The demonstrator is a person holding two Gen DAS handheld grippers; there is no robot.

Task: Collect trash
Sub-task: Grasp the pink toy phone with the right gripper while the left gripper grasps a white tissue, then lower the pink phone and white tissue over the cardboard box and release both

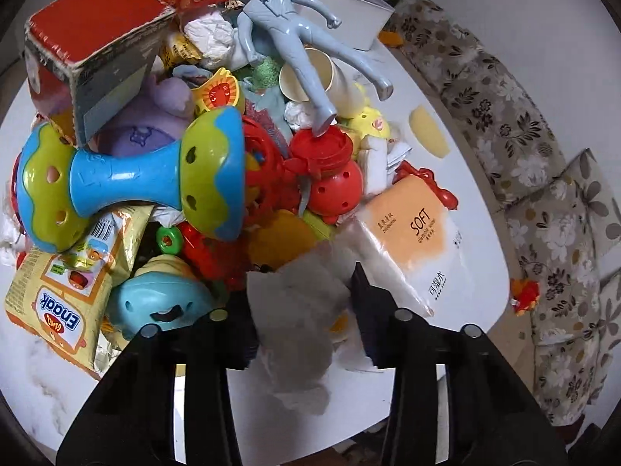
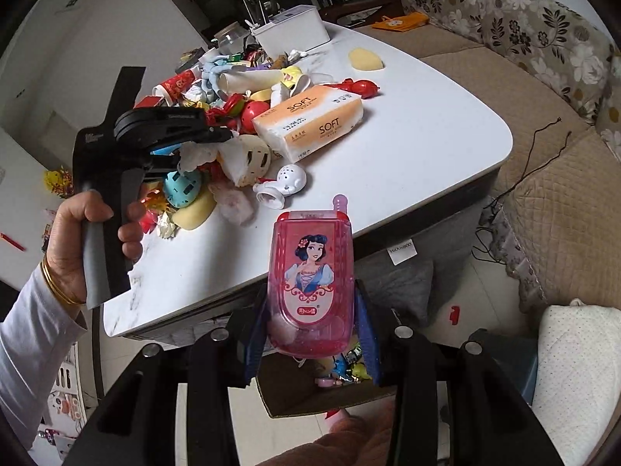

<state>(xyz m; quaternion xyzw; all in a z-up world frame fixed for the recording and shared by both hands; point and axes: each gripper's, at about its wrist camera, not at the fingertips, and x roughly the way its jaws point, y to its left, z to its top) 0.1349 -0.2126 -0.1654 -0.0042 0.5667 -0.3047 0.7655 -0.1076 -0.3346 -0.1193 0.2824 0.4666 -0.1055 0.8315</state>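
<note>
A heap of toys and rubbish covers the white table (image 2: 407,147). My left gripper (image 1: 302,291) is shut on a crumpled white tissue (image 1: 295,310) at the heap's near edge. In the right wrist view that left gripper (image 2: 205,143) hovers over the pile with the tissue (image 2: 194,155) in it. Other rubbish lies nearby: a yellow Enaak snack wrapper (image 1: 58,303), a paper cup (image 1: 306,77) and white paper wads (image 1: 211,37). My right gripper (image 2: 312,291) is shut on a pink toy phone (image 2: 310,272), off the table's front edge.
An orange SOFT tissue pack (image 2: 310,124) lies right of the heap. A blue-green toy (image 1: 136,178) and a grey figure (image 1: 295,35) top it. A cardboard box (image 2: 333,384) with small toys sits under the phone. A floral sofa (image 2: 543,155) runs along the right. A hand (image 2: 77,240) holds the left gripper's handle.
</note>
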